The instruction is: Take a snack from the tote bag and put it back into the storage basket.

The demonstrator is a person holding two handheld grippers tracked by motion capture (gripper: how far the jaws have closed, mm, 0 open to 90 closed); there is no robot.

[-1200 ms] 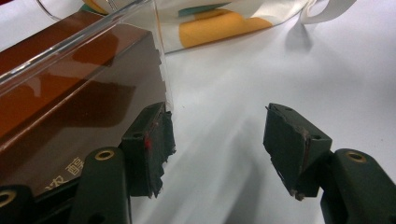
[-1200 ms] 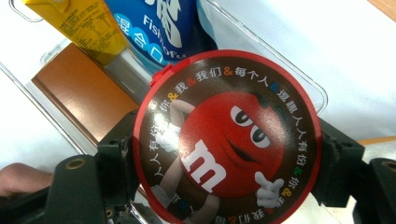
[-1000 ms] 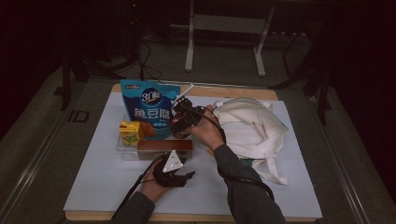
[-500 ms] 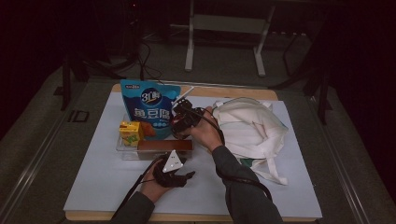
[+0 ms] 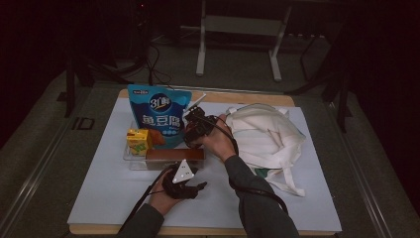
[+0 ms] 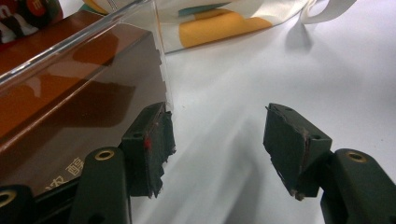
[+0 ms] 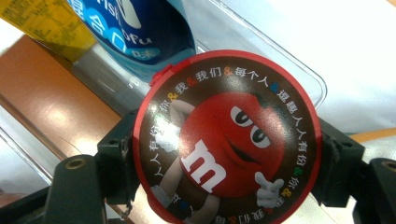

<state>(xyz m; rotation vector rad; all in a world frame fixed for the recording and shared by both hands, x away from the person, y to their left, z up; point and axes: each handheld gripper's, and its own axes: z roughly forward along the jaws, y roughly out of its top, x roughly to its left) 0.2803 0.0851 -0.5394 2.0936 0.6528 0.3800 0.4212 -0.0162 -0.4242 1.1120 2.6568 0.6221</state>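
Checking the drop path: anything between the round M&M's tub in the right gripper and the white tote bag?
Nothing visible. The right gripper is shut on the M&M's tub, above the clear tray's right end. The tote bag lies directly beside it on the white mat, with no object in the gap in the high view.

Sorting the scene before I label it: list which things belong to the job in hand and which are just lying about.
In the job:
- M&M's tub, clamped in the right gripper over the tray
- clear plastic tray
- left gripper, open beside the tray's corner

Lying about:
- blue fish tofu pouch
- yellow drink carton
- brown box
- cream tote bag
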